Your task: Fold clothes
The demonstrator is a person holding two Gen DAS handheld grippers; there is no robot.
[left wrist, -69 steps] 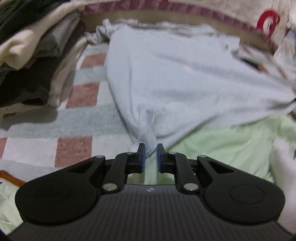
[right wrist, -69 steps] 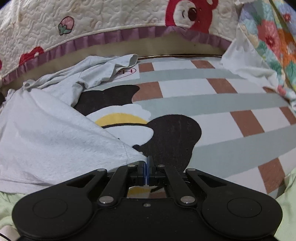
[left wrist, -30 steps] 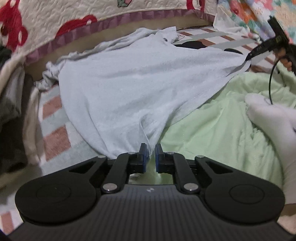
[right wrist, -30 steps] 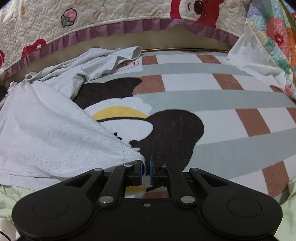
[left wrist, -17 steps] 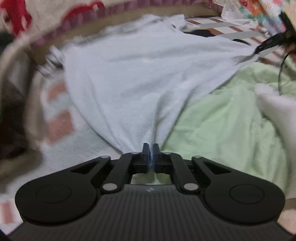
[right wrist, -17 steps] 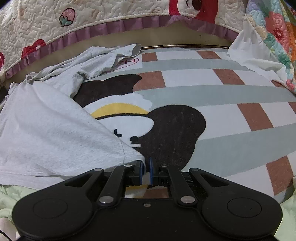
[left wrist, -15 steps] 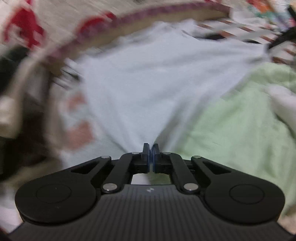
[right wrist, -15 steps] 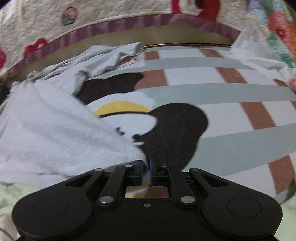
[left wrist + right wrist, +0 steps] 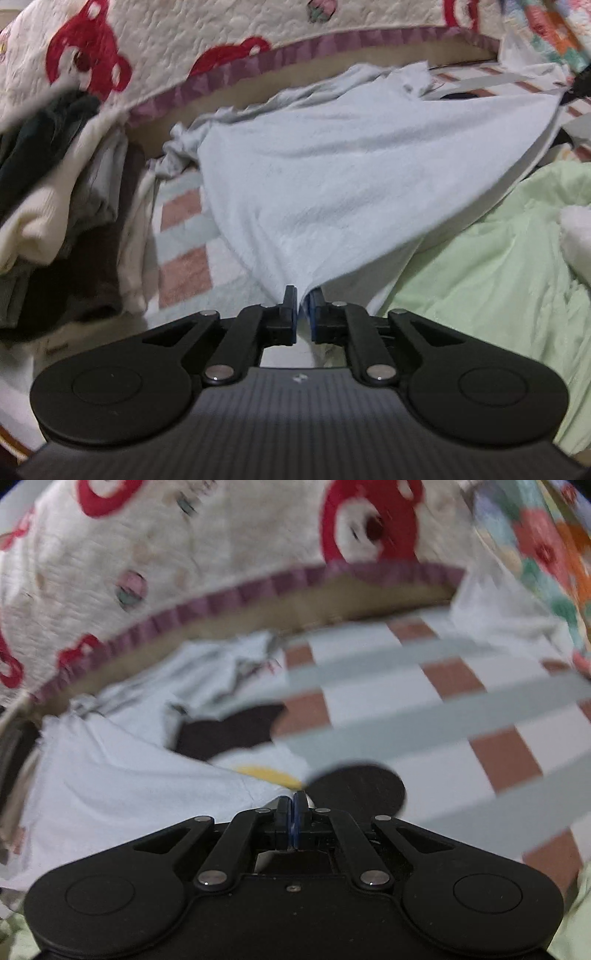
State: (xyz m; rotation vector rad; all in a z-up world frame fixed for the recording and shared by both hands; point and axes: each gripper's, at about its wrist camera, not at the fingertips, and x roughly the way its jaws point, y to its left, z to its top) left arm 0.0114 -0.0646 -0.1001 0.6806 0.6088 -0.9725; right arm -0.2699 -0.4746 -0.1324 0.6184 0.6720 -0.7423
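Observation:
A pale blue garment (image 9: 351,177) lies spread on the bed, its near edge pulled taut and raised between my two grippers. My left gripper (image 9: 303,299) has one bunched corner between its blue pads; the jaws are opening slightly, and the cloth still hangs tight from them. In the right wrist view, my right gripper (image 9: 294,801) is shut on the other corner of the garment (image 9: 129,775). That gripper also shows as a dark tip at the far right of the left wrist view (image 9: 578,86). The sleeves lie crumpled at the far side.
A stack of folded clothes (image 9: 55,206) stands at the left. A light green cloth (image 9: 498,266) covers the near right, with a white sleeve (image 9: 576,236) beside it. A checked blanket (image 9: 424,709) lies beneath. A bear-print quilt (image 9: 184,48) rises behind.
My right gripper closed fully on its corner and rose, tilting its view up. The left jaws closed on the cloth, then parted slightly. The garment's near edge is now lifted and taut.

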